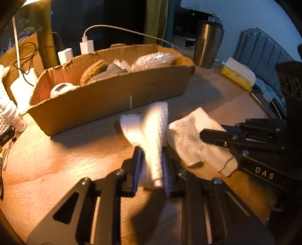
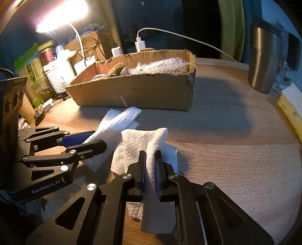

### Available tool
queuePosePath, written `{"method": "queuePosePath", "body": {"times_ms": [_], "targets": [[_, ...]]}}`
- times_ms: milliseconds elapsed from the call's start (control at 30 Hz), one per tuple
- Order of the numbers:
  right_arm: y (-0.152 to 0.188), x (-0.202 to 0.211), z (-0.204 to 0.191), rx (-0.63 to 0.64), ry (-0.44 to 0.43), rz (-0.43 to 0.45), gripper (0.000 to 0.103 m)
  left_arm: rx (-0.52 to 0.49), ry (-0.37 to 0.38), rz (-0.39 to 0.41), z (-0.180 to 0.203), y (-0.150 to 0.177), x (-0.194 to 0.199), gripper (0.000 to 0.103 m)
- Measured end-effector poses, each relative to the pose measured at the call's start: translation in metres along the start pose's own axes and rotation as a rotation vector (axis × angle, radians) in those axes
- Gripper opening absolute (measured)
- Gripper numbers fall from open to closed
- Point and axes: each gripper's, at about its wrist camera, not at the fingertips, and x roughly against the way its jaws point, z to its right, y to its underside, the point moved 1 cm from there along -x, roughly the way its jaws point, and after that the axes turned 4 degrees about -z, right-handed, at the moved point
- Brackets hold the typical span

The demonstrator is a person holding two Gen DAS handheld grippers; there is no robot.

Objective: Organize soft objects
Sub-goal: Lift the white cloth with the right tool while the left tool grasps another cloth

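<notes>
My left gripper [image 1: 150, 152] is shut on a white waffle-textured cloth [image 1: 151, 124], pinched into an upright fold above the wooden table; the same cloth shows in the right wrist view [image 2: 115, 126]. My right gripper [image 2: 150, 156] is shut on a white paper towel [image 2: 139, 143], its fold clamped between the jaws; it also shows in the left wrist view [image 1: 190, 137]. The two grippers sit side by side, the left one [image 2: 94, 139] at the left of the right wrist view. A cardboard box [image 1: 113, 94] behind them holds a brown fuzzy item [image 1: 94, 70], a bag of white beads [image 1: 154, 59] and other soft things.
A steel tumbler [image 1: 207, 45] stands at the back right, with a yellow tissue box [image 1: 239, 74] beside it. Chargers and cables [image 1: 85, 45] lie behind the box. Bottles, a white basket [image 2: 56, 77] and a lit desk lamp [image 2: 62, 13] crowd the left.
</notes>
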Motion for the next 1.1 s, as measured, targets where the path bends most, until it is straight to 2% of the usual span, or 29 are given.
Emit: {"method": "queuePosePath", "body": {"times_ms": [367, 1100], "targets": [[0.000, 0.010, -0.005, -0.005, 0.003, 0.017, 0.010, 0.033, 0.003, 0.069, -0.016, 0.002, 0.033, 0.021], [-0.040, 0.048, -0.044, 0.082, 0.046, 0.138, 0.010, 0.108, -0.040, 0.227, -0.063, 0.004, 0.091, 0.021]]}}
